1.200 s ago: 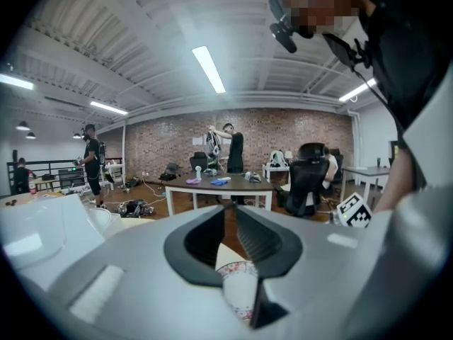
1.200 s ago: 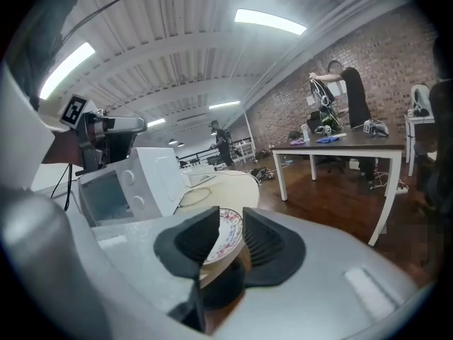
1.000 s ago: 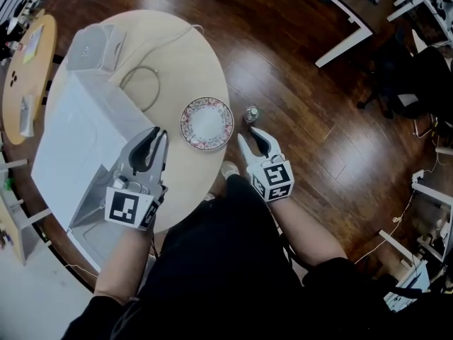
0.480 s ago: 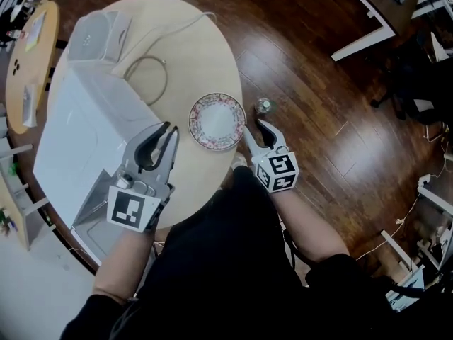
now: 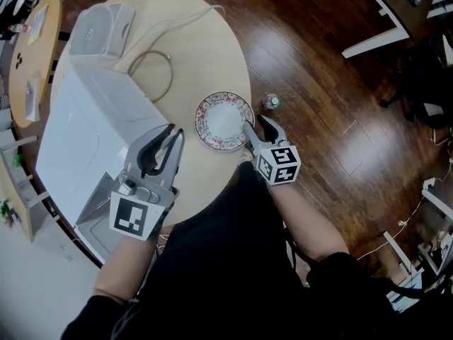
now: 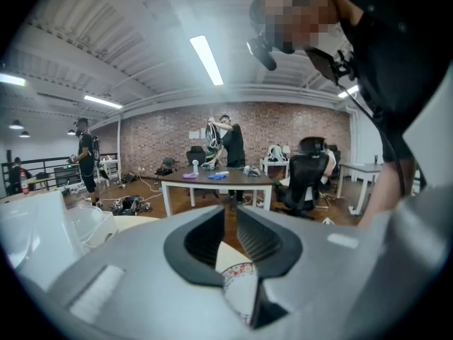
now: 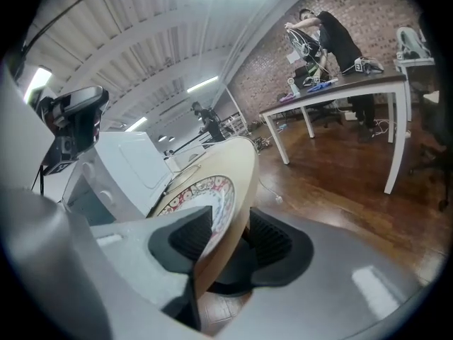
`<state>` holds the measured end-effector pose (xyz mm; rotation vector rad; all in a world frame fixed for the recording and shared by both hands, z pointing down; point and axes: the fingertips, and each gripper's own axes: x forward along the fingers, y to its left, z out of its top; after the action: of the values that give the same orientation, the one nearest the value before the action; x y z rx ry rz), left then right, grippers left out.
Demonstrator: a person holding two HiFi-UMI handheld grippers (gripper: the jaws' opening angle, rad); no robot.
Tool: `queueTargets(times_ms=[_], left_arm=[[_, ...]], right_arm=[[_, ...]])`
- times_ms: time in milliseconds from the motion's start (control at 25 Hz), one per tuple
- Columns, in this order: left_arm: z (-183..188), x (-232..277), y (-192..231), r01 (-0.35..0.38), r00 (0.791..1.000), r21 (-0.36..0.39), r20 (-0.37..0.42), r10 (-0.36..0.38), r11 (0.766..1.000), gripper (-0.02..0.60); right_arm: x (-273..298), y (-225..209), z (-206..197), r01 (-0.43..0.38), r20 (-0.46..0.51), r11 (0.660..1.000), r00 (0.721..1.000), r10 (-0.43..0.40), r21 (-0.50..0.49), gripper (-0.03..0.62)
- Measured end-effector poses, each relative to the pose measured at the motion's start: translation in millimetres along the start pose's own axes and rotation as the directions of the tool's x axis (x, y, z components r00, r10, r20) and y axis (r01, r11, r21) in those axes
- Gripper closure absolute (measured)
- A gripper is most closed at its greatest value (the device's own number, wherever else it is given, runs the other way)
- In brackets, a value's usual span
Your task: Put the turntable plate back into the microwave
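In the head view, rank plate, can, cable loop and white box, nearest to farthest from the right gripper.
1. plate, just left of the right gripper.
2. can, on the floor beyond.
3. cable loop, mid-table.
4. white box, table's far edge.

1. The left gripper (image 6: 231,217) is holding its jaws a narrow slit apart, with nothing sitting between them.
2. Lower down, the red-rimmed plate (image 6: 239,280) is showing through the opening, lying on the round table (image 6: 138,223).
3. The white microwave (image 6: 32,229) is standing at left.
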<state>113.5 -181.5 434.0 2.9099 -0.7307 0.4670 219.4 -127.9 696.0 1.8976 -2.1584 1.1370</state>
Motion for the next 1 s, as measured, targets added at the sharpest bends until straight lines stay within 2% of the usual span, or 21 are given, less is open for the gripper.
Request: queueTargets(times_ms=[360,600,720,1000], left_arm=[[-0.5,-3.9,6.0,-0.012,1.0,-0.003,-0.008,0.012,1.0,0.519],[0.4,-7.5,3.6,-0.015,1.0,0.003,-0.013,0.015,1.0,0.52],[2.4,-8.0,1.2,-0.017,1.0,0.007,-0.011,0.017,1.0,0.52],[6.5,-7.9,-3.4,-0.016,1.0,0.008,0.007,0.016,1.0,0.52]], right_arm=[[15.6,5.0,-7.2,-0.013,-0.027,0.997,1.0,0.016,0.075,0.434],[16.4,5.1,-7.3,-0.025,-0.028,0.997,0.999,0.027,0.074,0.434],[13.6,0.4,-7.2,-0.017,-0.036,0.998,0.999,0.019,0.068,0.421],[5.3,-8.5,-9.1,0.013,-0.021,0.99,1.0,-0.01,0.137,0.42]])
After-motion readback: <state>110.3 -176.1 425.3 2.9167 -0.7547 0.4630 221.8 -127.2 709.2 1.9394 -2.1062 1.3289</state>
